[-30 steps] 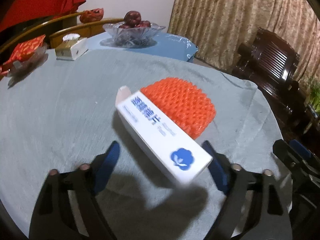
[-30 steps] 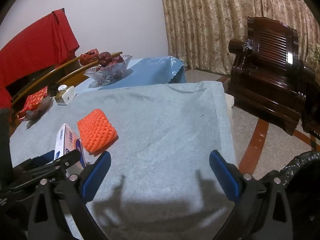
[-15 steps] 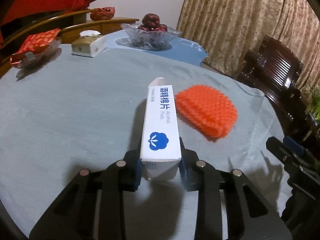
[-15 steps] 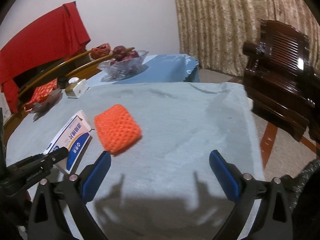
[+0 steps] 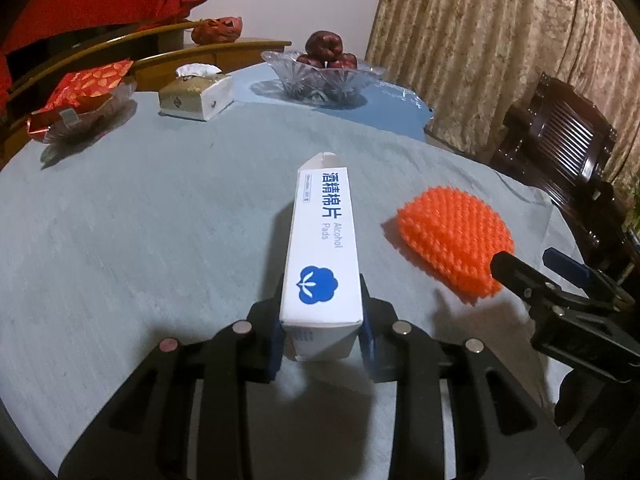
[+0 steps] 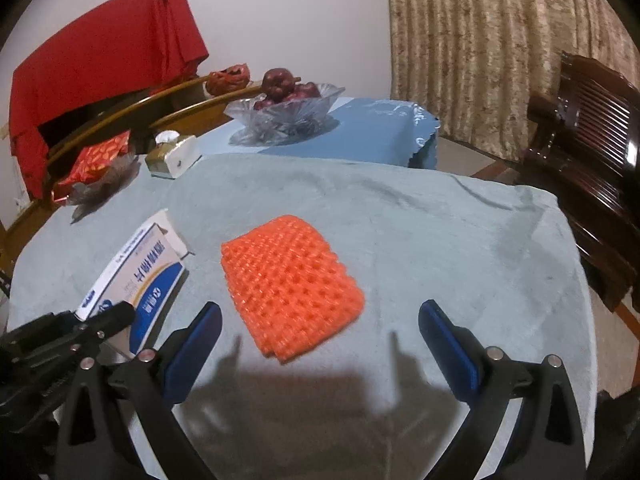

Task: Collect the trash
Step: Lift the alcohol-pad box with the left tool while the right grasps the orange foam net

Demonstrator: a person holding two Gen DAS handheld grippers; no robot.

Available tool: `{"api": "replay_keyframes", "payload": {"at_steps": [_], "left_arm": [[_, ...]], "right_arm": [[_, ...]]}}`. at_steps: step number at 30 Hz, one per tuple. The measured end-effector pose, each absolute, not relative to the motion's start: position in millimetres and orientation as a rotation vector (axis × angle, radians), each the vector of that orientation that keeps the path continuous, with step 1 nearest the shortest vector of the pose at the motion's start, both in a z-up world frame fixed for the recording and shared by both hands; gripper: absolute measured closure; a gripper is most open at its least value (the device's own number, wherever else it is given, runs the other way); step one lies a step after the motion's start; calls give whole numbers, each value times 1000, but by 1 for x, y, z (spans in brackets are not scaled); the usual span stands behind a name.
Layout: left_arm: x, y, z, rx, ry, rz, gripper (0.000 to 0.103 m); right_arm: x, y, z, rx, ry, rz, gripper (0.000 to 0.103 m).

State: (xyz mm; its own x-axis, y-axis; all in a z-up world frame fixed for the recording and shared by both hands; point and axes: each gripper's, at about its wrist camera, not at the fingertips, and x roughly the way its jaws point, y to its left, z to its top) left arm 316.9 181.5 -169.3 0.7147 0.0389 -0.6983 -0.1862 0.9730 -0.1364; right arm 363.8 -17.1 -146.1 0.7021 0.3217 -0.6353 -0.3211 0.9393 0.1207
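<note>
A white alcohol-pads box [image 5: 320,256] with a blue flower logo sticks out forward from my left gripper [image 5: 322,340], whose blue pads are shut on its near end. The same box [image 6: 140,276] shows at the left of the right wrist view, held by the left gripper [image 6: 100,322]. An orange foam fruit net [image 6: 290,284] lies flat on the grey-blue tablecloth [image 6: 440,240], just ahead of my right gripper [image 6: 320,336], which stands open with nothing between its fingers. From the left wrist view the net [image 5: 452,240] lies to the right of the box, with the right gripper [image 5: 560,280] beside it.
At the back stand a glass bowl of dark red fruit [image 5: 324,68], a tissue box [image 5: 196,94] and a red packet on a glass dish [image 5: 80,100]. A dark wooden chair [image 6: 592,168] is beyond the table's right edge. Curtains hang behind.
My left gripper closed on the white box and turned it to point straight ahead. My right gripper moved left until the orange net lay centred in front of it.
</note>
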Motion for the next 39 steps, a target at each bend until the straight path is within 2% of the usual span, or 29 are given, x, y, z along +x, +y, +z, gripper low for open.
{"api": "replay_keyframes", "payload": {"at_steps": [8,10,12,13,16,18,21,39], "left_arm": [[328,197,-175,-176,763,166,74],[330,199,-176,-175,765,167,74],[330,199,-178,-167,768,166,74],[330,199,-178,-164,768,167,74],[329,197,-177,-164,768,166,74],[328,196,-177,-166,767,162,74],[325,192,-173,-158,758,154,74],[279,133,-116,-106,695,48,74]], "right_arm": [[387,-9,-160,-7,788,360,8],[390,-6,-166,-9,819,372,18],[391,-5,-171,-5,840,398,33],[389,-4,-170,-9,836,401,34],[385,-4,-166,-5,823,418,49],[382,-6,-164,1,817,430,64],[377,-7,-160,6,817,452,74],[300,-64,-90,85,700,409,76]]}}
